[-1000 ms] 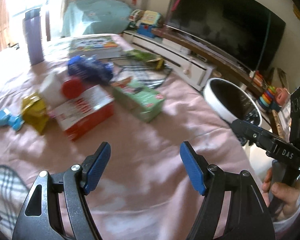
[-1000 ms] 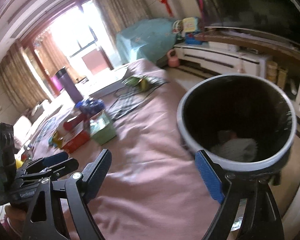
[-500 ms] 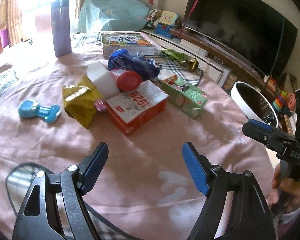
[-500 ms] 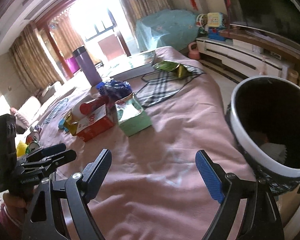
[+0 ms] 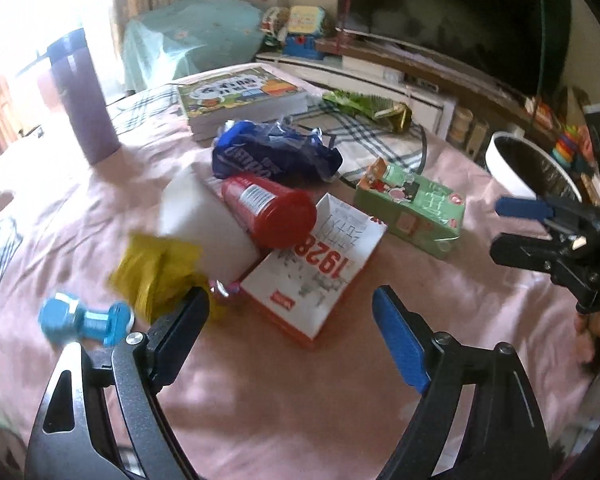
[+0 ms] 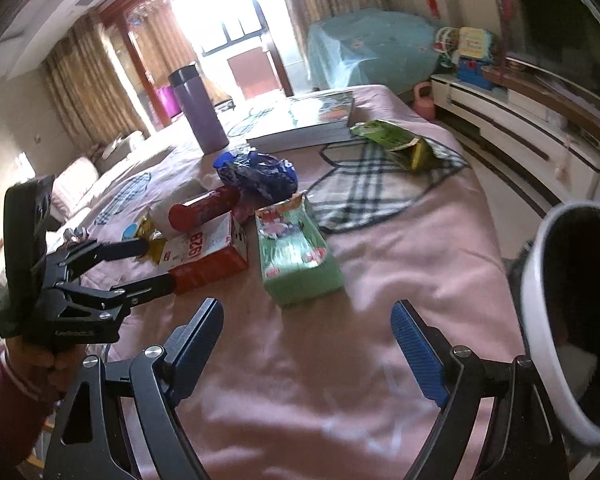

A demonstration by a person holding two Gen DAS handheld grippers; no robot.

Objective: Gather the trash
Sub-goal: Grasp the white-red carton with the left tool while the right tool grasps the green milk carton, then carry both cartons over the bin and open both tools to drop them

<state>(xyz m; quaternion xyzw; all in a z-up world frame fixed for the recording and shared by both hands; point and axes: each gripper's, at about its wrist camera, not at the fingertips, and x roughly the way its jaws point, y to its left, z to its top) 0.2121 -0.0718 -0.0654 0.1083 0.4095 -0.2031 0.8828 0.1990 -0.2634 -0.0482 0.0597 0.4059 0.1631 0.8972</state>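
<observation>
Between my left jaws: nothing; I had the left gripper (image 5: pixel 290 330) spread wide, its jaws having just been opening, above the pink cloth (image 5: pixel 292 412) short of the red-and-white box (image 5: pixel 316 276).
Right claw: the right gripper (image 6: pixel 306 338) gaped equally wide and empty, aimed toward the green carton (image 6: pixel 298 258).
Trash pile: mid-table, well apart from the white bin (image 6: pixel 540 304) at the table's right edge.
Step, my judgement: I was lining up the next pick; I would straddle the box's short sides, lower until the pads cleared its top edge, then close squarely, avoiding the red can (image 5: pixel 268 210) leaning on it.
Risk: the can could roll off.
Count, trash: 1 box, 1 carton, 1 can, 1 white roll (image 5: pixel 204 224), 1 blue wrapper (image 5: pixel 274 156), 1 yellow wrapper (image 5: pixel 156 272), 1 green bag (image 5: pixel 366 106).
Count, other: 1 purple flask (image 5: pixel 82 96), 1 book stack (image 5: pixel 240 98), 1 blue toy (image 5: pixel 84 320), 1 bin.
</observation>
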